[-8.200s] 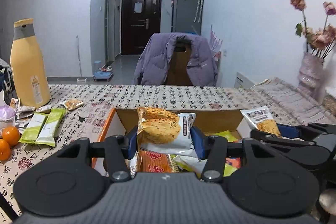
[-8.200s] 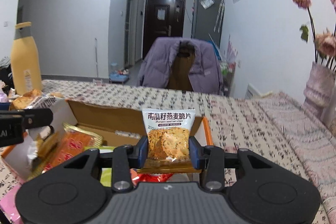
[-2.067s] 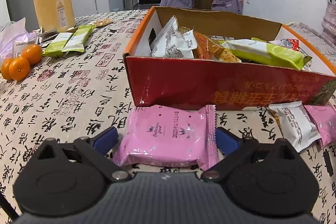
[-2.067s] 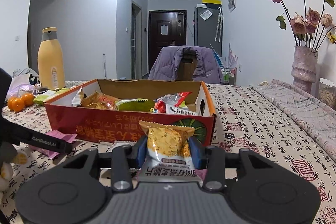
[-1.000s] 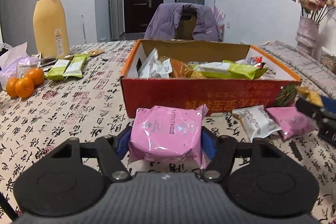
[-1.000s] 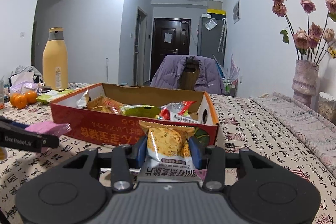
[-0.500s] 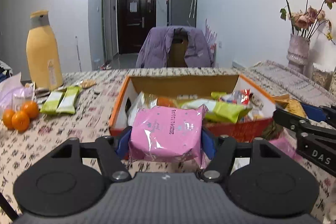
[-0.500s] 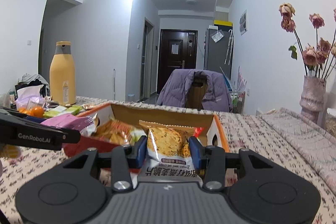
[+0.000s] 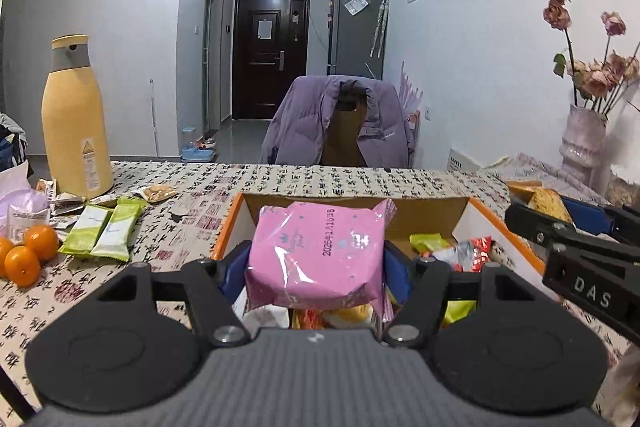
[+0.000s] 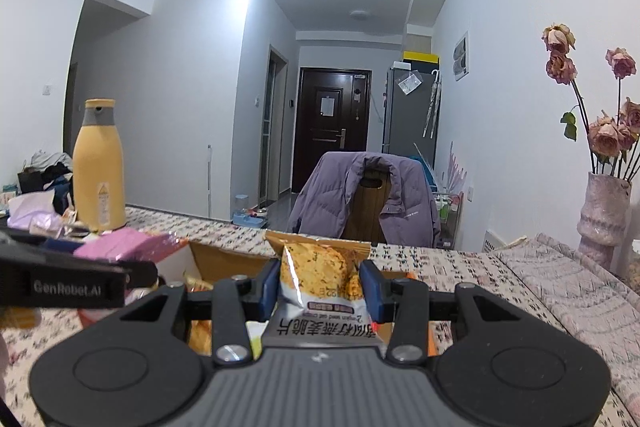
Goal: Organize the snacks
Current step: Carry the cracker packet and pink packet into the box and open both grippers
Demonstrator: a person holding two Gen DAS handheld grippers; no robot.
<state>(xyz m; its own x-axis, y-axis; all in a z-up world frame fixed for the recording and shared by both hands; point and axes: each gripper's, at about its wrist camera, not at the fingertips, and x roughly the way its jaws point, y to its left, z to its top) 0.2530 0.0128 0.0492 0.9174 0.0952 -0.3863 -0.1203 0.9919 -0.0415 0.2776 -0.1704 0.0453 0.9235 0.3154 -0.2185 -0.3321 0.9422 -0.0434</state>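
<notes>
Landmark: box (image 9: pixel 496 223).
Far left of box: oranges (image 9: pixel 28 255), green bars (image 9: pixel 108 233), yellow bottle (image 9: pixel 74 119) on table (image 9: pixel 180 227).
Left gripper (image 9: pixel 316 259) clenched on pink packet (image 9: pixel 316 255), held flat, long axis crosswise, hanging above box's left half.
Right gripper (image 10: pixel 319 285) clamps crisp packet (image 10: pixel 320 275) upright above box's right half.
Left wrist view shows box contents; right wrist view mostly hides them.
</notes>
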